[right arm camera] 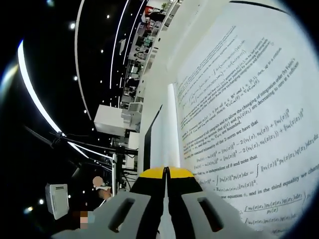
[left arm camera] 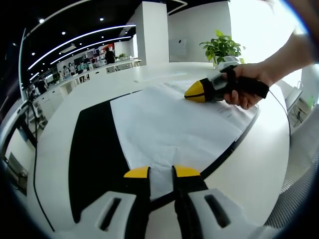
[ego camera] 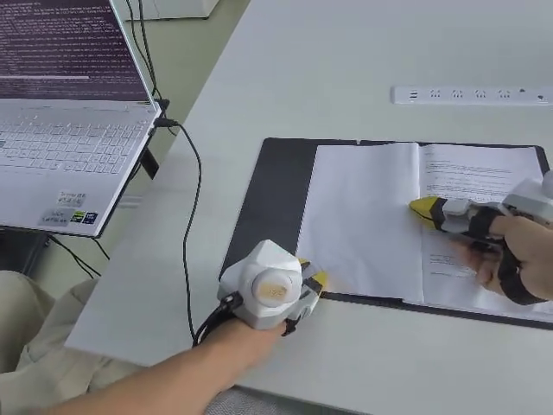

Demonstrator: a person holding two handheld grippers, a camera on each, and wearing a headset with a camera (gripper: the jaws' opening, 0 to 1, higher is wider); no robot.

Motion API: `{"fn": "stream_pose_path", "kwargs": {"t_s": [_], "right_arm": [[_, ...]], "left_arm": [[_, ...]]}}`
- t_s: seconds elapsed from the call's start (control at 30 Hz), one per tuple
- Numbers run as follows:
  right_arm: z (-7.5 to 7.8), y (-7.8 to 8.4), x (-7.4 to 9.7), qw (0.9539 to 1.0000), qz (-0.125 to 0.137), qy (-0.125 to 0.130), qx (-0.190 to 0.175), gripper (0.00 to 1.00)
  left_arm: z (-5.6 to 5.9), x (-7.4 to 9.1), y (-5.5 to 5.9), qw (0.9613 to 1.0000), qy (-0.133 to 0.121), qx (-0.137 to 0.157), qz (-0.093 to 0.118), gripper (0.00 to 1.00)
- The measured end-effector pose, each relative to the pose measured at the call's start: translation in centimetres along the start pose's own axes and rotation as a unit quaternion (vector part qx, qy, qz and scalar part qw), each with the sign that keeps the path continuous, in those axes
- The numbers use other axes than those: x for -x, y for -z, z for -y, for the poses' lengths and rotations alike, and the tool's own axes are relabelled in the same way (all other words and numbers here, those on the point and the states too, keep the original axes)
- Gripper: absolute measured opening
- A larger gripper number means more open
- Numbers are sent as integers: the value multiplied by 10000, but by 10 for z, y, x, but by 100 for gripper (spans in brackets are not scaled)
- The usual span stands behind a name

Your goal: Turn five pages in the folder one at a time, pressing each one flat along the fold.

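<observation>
A black folder (ego camera: 272, 186) lies open on the white table, with a blank turned page (ego camera: 359, 216) on the left and a printed page (ego camera: 484, 177) on the right. My right gripper (ego camera: 421, 208) is shut, its yellow tips resting on the paper at the fold; its own view has the tips (right arm camera: 166, 173) against printed text (right arm camera: 239, 129). My left gripper (ego camera: 315, 281) sits at the blank page's near corner, its jaws (left arm camera: 161, 172) a narrow gap apart over the page edge, with nothing seen between them. The right gripper (left arm camera: 195, 90) also appears across the blank page (left arm camera: 164, 124).
An open laptop (ego camera: 65, 130) stands at the left, off the table's edge, with a black cable (ego camera: 192, 199) running across the table's corner. A white power strip (ego camera: 471, 95) lies beyond the folder. A potted plant (left arm camera: 222, 47) stands in the background.
</observation>
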State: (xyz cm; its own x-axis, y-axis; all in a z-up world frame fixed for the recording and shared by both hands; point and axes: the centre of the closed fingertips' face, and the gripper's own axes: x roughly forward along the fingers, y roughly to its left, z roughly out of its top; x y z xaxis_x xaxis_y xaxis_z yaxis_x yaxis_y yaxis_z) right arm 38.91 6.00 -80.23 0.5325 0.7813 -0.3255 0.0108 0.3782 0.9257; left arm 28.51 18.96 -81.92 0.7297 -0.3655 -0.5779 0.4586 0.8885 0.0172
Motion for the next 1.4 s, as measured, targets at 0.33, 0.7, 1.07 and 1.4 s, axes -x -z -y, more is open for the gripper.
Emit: {"fn": "stream_pose_path", "kwargs": {"t_s": [0.33, 0.7, 1.07, 1.4], "right_arm": [[2, 19, 12, 9999, -139, -21, 17, 0], [2, 43, 25, 9996, -286, -28, 5, 0], [0, 62, 36, 9992, -396, -67, 17, 0], [1, 77, 44, 9987, -507, -102, 16, 0]], "left_arm": [[-1, -1, 1, 10000, -16, 35, 15, 15], [-1, -1, 1, 10000, -22, 21, 3, 15], [0, -1, 1, 10000, -41, 43, 6, 15], [1, 0, 1, 10000, -44, 45, 16, 15]]}}
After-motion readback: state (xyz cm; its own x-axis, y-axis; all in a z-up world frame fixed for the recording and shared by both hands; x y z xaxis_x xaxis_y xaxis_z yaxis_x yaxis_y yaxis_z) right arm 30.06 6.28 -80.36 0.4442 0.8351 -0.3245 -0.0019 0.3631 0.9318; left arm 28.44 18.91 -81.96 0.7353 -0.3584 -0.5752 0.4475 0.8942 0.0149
